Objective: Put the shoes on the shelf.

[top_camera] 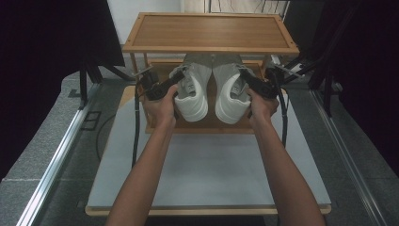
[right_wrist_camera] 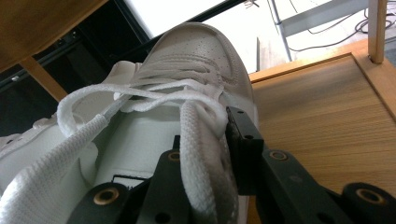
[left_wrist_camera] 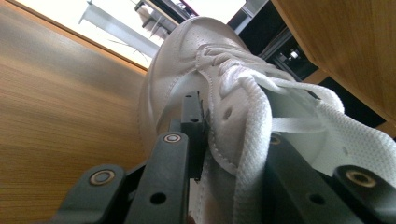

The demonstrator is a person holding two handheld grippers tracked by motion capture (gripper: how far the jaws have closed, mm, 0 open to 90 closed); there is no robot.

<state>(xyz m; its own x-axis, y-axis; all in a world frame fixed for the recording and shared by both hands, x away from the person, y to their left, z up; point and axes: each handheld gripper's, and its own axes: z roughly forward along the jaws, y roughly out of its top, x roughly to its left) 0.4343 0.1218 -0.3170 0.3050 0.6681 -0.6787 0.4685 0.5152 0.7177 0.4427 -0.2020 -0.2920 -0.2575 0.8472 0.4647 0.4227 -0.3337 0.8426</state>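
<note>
Two white lace-up shoes stand side by side on the lower shelf [top_camera: 207, 126] of a wooden rack, toes pointing away under the top shelf. My left gripper [top_camera: 176, 79] is shut on the outer side wall of the left shoe [top_camera: 193, 96]. In the left gripper view the left gripper [left_wrist_camera: 229, 135] has one jaw outside and one inside the left shoe [left_wrist_camera: 187, 56]. My right gripper [top_camera: 244, 76] is shut the same way on the right shoe [top_camera: 229, 99]. The right gripper view shows the right gripper [right_wrist_camera: 205, 140] pinching the laced edge of the right shoe [right_wrist_camera: 196, 46].
The rack's top shelf [top_camera: 209, 30] hangs low over the shoes' toes. The rack stands at the far end of a grey table [top_camera: 207, 169], with bare surface between it and the person. Black stands and metal rails flank both sides.
</note>
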